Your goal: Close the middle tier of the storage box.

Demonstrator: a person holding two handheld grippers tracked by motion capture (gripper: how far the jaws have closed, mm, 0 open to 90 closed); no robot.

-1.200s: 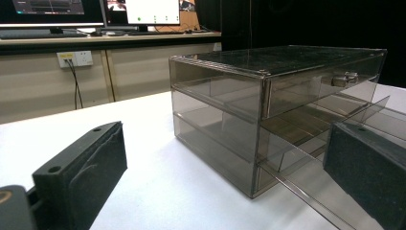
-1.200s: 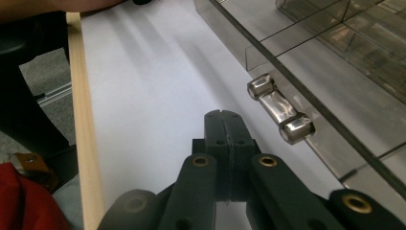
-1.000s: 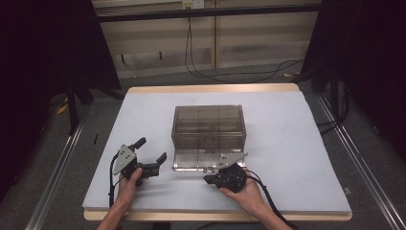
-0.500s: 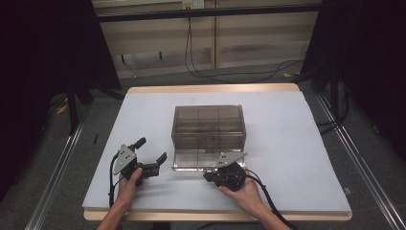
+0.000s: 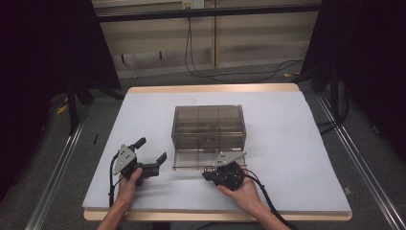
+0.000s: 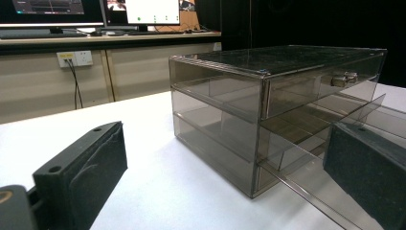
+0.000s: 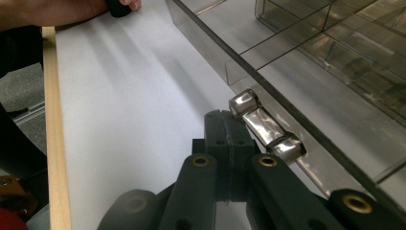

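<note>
While the right gripper [image 5: 210, 173] sits at the front edge of the pulled-out lower drawer [image 5: 201, 160], its jaws are pressed together right next to the drawer's metal handle [image 7: 266, 127]. In the right gripper view the closed jaw tips lie just beside and slightly under this shiny handle; I cannot tell if they really pinch any part of it. The drawer belongs to a smoky transparent drawer box [image 5: 209, 127], which stands near the middle of the white table [image 5: 297, 143]. The upper drawer [image 6: 321, 86] is closed and carries its own small metal handle [image 6: 343, 78].

The left gripper [image 5: 152, 158] rests on the table to the left of the box, well apart from it, held by the person's left hand [image 5: 129, 178]. Its jaws are spread wide, with nothing between them. In the left gripper view, the box appears between the two black padded jaws, with the open lower drawer reaching toward the right one.
</note>
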